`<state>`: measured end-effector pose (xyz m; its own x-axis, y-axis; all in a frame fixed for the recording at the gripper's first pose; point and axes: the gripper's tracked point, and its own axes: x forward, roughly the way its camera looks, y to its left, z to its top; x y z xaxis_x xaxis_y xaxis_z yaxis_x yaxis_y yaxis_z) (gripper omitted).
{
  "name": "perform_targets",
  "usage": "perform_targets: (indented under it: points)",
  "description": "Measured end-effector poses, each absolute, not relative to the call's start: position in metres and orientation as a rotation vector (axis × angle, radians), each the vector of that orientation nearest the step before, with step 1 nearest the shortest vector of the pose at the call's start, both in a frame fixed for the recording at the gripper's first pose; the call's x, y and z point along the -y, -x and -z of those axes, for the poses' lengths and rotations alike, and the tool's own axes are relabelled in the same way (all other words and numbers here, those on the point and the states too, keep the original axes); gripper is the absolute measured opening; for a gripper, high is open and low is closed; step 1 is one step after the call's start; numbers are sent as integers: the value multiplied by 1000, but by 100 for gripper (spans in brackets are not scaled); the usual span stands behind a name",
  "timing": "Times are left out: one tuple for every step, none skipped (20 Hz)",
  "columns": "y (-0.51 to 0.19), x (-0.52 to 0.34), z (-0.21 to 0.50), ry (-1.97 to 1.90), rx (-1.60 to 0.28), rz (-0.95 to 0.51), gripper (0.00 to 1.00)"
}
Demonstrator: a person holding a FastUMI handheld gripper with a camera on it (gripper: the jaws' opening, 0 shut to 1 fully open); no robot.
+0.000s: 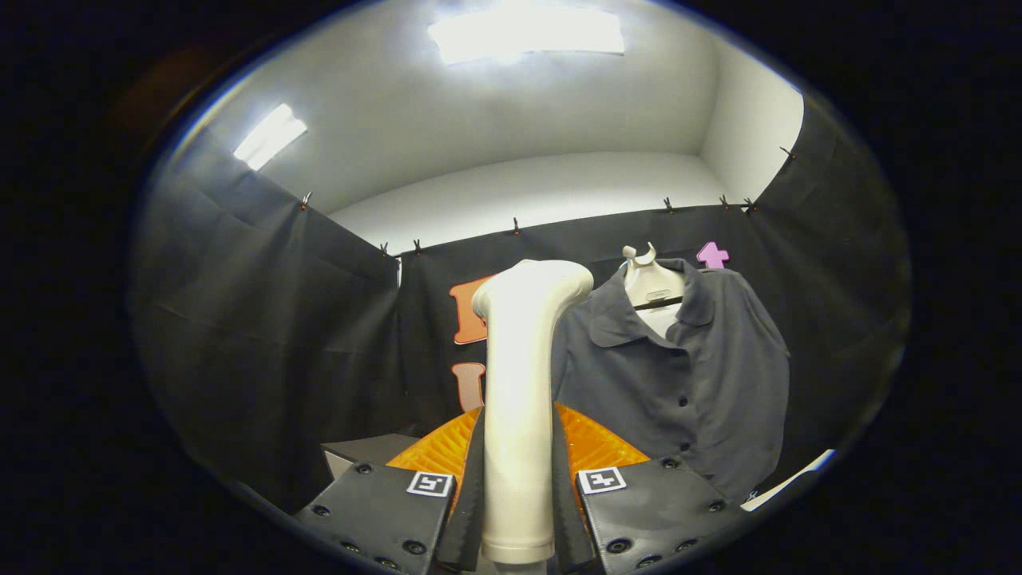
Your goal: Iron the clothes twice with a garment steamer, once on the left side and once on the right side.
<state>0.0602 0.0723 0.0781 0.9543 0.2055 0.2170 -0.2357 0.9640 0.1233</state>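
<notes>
Gripper point(517, 511) clamped on the handle of the garment steamer point(520, 399), both fingers pressing its sides; steamer stands upright between them, head turned toward the shirt point(687, 375). Shirt, dark grey, buttoned, hangs on a pale hanger point(651, 279) beyond the fingers and to their right, against the booth wall. Steamer head appears short of the fabric, so judged the approach step, no pass begun. Next move calls for bringing the head onto one side panel and running along it.
</notes>
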Motion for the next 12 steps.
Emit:
perform_targets:
  points:
    - [-60, -65, -74, -153, 199, -212, 43]
    - [-64, -57, -70, -156, 196, -200, 43]
    - [-66, -49, -66, -158, 194, -184, 43]
    - [-71, -41, -61, -154, 191, -163, 43]
    - [-76, -34, -55, -147, 186, -148, 43]
    - [-80, -29, -51, -144, 180, -139, 43]
    - [-82, -24, -44, -146, 175, -136, 43]
    - [-86, -22, -40, -147, 169, -136, 43]
    - [-88, -18, -34, -144, 165, -136, 43]
    - [-93, -14, -31, -135, 163, -133, 43]
    - [-99, -10, -26, -125, 161, -128, 43]
    - [-105, -7, -22, -119, 157, -125, 43]
